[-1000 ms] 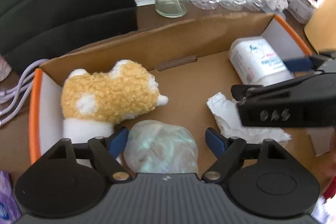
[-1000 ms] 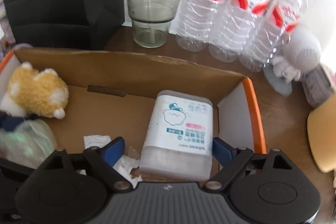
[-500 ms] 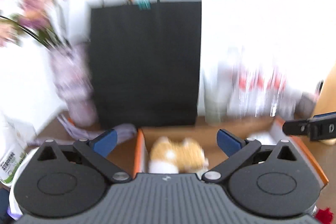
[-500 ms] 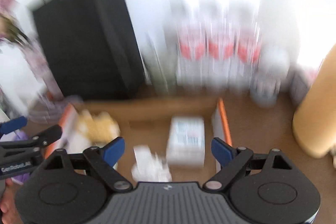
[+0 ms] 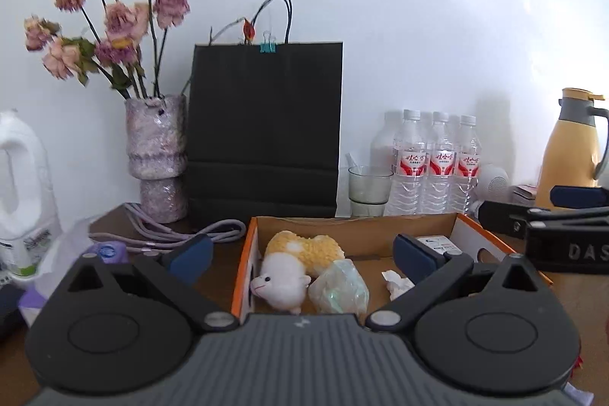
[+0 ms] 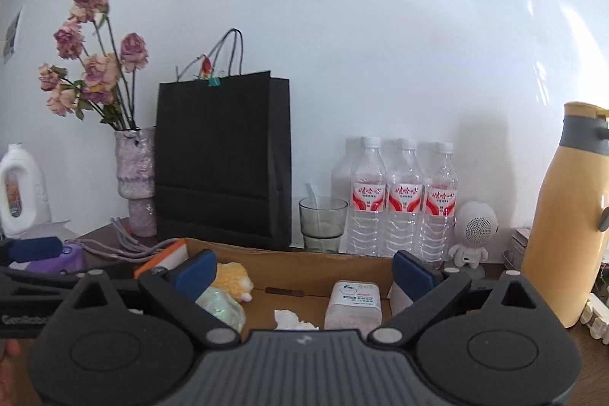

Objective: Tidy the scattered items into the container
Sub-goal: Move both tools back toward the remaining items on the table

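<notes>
An open cardboard box [image 5: 354, 220] with orange flaps stands on the table. In it lie a yellow-and-white plush toy [image 5: 297, 261], a clear crinkled plastic bag [image 5: 338, 288], a crumpled white tissue [image 5: 396, 282] and a white jar [image 5: 437, 243]. The box [image 6: 304, 263] also shows in the right wrist view, with the plush [image 6: 234, 274], bag [image 6: 222, 307], tissue [image 6: 291, 320] and jar [image 6: 354, 305]. My left gripper [image 5: 300, 252] is open and empty, held back from the box. My right gripper [image 6: 304, 271] is open and empty, also back from the box.
Behind the box stand a black paper bag [image 5: 264, 128], a vase of dried flowers [image 5: 158, 155], a glass [image 5: 369, 189], three water bottles [image 5: 437, 166], a white speaker [image 6: 474, 233] and a yellow jug [image 6: 567, 231]. Purple cables [image 5: 167, 234] and a white detergent bottle [image 5: 23, 193] are at left.
Both grippers have pulled up and back from inside the box. The left gripper has let go of the plastic bag, which stays in the box.
</notes>
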Demonstrator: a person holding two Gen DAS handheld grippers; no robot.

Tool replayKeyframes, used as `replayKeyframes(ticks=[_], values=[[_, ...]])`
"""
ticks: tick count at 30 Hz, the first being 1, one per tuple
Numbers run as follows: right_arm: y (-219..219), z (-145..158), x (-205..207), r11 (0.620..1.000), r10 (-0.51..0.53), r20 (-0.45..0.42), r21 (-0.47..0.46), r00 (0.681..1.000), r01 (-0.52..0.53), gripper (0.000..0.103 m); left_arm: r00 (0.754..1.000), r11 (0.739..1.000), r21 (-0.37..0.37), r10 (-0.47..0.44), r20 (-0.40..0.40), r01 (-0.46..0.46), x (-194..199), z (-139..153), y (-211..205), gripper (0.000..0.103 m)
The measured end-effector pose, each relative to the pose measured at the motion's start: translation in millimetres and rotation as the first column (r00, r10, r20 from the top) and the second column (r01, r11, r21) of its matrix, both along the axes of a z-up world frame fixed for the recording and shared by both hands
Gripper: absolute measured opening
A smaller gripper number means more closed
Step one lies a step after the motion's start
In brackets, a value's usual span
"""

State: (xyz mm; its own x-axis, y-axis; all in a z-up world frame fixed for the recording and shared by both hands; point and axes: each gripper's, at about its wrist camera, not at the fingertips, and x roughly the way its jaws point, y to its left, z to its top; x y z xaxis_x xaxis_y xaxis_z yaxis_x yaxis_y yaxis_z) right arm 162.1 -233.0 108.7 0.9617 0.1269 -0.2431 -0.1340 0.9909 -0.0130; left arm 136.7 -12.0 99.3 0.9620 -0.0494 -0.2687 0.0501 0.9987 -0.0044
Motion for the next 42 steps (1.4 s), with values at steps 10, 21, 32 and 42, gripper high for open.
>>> replayKeyframes(ticks=[10,21,32,42], values=[[15,-21,-158,0.996,0.088,-0.05,0.01,0.995,-0.088,0.099,1.0,0.999,0.035,0.0,-0.008,0.0,-140,-14,-5,0.103],[16,-67,-264,0.996,0.087,-0.163,0.029,0.983,-0.083,0.099,0.994,0.998,0.056,0.008,-0.113,-0.001,-231,-60,6,0.103],[24,-49,-159,0.998,0.062,-0.174,0.009,0.983,-0.061,0.093,0.978,1.0,0.019,0.018,-0.206,-0.015,-91,-54,23,0.082],[46,-62,-52,0.994,0.079,-0.29,-0.047,0.954,-0.097,0.092,0.935,0.999,0.014,-0.044,-0.353,0.053,-11,-88,27,0.043]])
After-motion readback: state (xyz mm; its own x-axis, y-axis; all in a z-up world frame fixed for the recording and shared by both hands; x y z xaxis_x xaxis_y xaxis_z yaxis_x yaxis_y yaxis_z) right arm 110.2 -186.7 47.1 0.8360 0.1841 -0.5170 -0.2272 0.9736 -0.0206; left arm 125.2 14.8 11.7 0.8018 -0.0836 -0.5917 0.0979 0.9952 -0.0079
